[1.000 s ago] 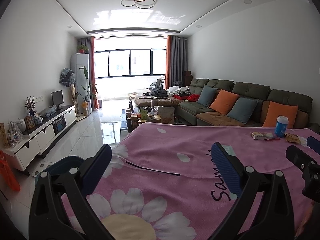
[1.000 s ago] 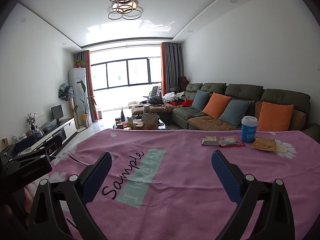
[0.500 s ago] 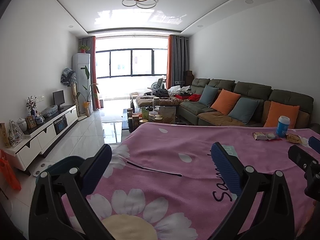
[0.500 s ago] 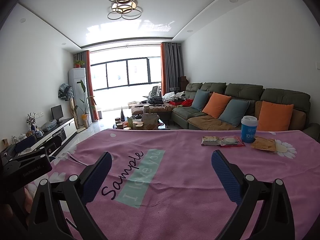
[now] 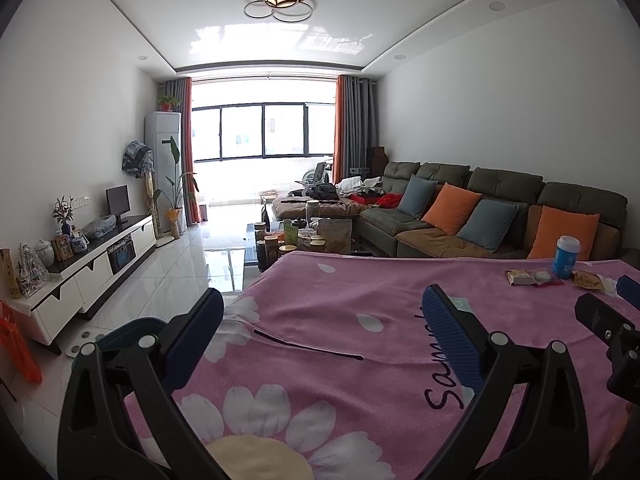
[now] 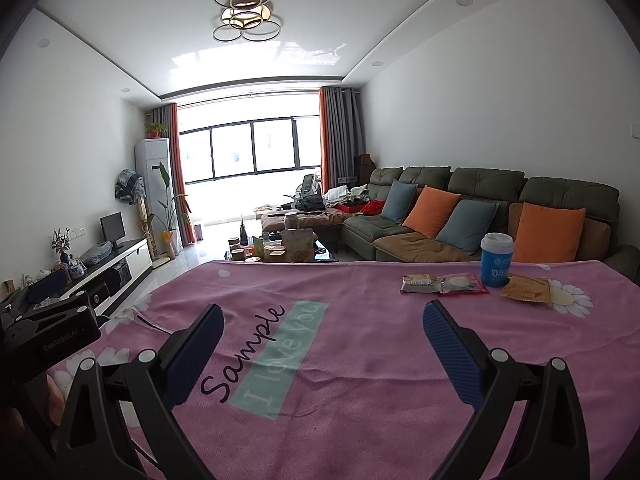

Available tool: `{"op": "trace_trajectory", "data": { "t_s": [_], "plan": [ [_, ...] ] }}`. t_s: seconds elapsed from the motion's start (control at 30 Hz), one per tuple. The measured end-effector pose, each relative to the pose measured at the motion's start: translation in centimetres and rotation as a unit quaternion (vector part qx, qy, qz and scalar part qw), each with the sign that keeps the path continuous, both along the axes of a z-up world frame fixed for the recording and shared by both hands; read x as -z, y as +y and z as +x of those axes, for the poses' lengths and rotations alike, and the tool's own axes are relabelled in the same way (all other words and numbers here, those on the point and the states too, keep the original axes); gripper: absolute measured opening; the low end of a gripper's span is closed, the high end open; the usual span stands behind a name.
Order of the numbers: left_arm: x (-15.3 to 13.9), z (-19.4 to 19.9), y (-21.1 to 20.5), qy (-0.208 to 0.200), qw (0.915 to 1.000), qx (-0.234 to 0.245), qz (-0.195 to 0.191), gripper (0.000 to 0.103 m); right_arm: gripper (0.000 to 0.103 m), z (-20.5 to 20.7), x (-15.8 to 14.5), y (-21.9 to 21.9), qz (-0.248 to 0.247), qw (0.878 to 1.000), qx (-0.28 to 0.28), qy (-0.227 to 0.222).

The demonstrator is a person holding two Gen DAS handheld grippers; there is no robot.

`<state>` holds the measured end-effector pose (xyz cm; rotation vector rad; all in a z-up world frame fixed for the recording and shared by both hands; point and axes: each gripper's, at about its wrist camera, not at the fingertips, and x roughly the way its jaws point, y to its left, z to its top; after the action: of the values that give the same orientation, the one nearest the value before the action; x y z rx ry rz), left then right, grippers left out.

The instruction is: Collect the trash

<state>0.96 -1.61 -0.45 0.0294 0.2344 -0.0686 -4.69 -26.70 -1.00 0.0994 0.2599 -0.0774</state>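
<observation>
Both grippers wide open over the pink cloth

My left gripper (image 5: 322, 320) and my right gripper (image 6: 322, 322) are spread wide and hold nothing. They hang above the worktop (image 6: 360, 360). The trash sits at the far right side: a blue cup (image 6: 496, 260), a red snack wrapper (image 6: 444, 284) just beside it, and a brown wrapper (image 6: 525, 289) touching the cup.

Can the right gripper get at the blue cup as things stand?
Probably yes: the right gripper is open and empty, and only bare pink cloth lies between it and the blue cup.
</observation>
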Motion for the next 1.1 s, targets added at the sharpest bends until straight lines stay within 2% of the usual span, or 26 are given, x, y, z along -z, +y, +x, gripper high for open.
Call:
{"op": "trace_trajectory", "data": {
  "t_s": [1.1],
  "plan": [
    [0.11, 0.29, 0.08, -0.002, 1.0, -0.003, -0.001, 0.098, 0.096, 0.12, -0.14, 0.05, 0.004, 1.0, 0.002, -0.004]
  ]
}}
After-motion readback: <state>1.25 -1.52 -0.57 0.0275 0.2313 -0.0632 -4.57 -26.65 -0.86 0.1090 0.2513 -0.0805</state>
